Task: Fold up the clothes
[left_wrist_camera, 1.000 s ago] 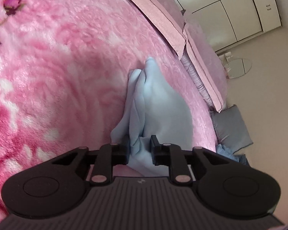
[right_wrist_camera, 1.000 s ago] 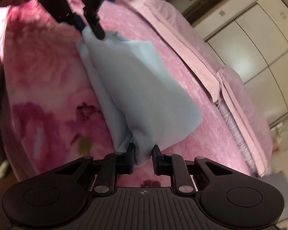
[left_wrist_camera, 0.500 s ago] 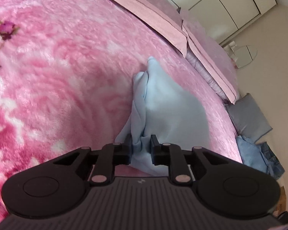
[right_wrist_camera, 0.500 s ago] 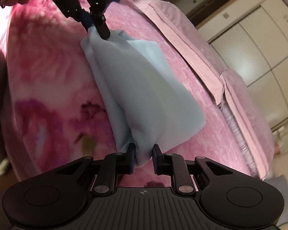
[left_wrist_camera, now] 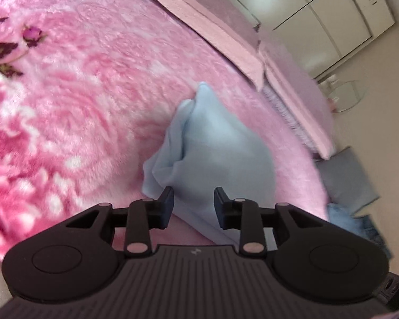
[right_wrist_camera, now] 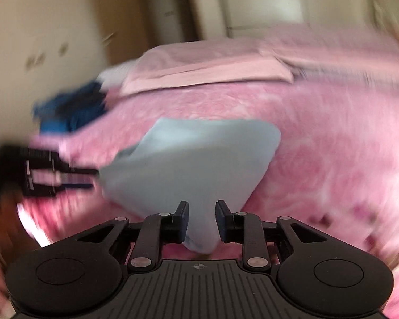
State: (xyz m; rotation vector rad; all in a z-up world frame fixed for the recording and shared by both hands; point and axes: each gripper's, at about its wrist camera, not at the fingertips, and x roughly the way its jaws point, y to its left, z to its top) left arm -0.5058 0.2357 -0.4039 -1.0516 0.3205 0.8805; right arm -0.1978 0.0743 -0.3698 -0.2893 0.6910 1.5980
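On the pink floral blanket [left_wrist_camera: 79,111] that covers the bed, we see the light blue garment [left_wrist_camera: 220,154] lying in a soft, bunched heap, and we place everything else by it. To its left, in the right wrist view, a dark blue pile of clothes [right_wrist_camera: 71,109] sits further up the bed near the folded pink sheet [right_wrist_camera: 207,69]. Our left gripper [left_wrist_camera: 193,204] is at the near edge of the blue garment with its jaws spread; cloth shows in the gap but nothing is pinched. Our right gripper [right_wrist_camera: 201,219] is at another edge, its jaws also spread, with a lobe of the fabric drooping between them, loose as far as the blurred picture lets us judge. Right of the garment, off the bed's side, a grey cushion [left_wrist_camera: 345,180] lies on the floor. We judge the garment light, thin and limp: it will sag and slide on itself rather than hold a crease, so we would take it by a corner or hem, through all layers, not the puffed middle.
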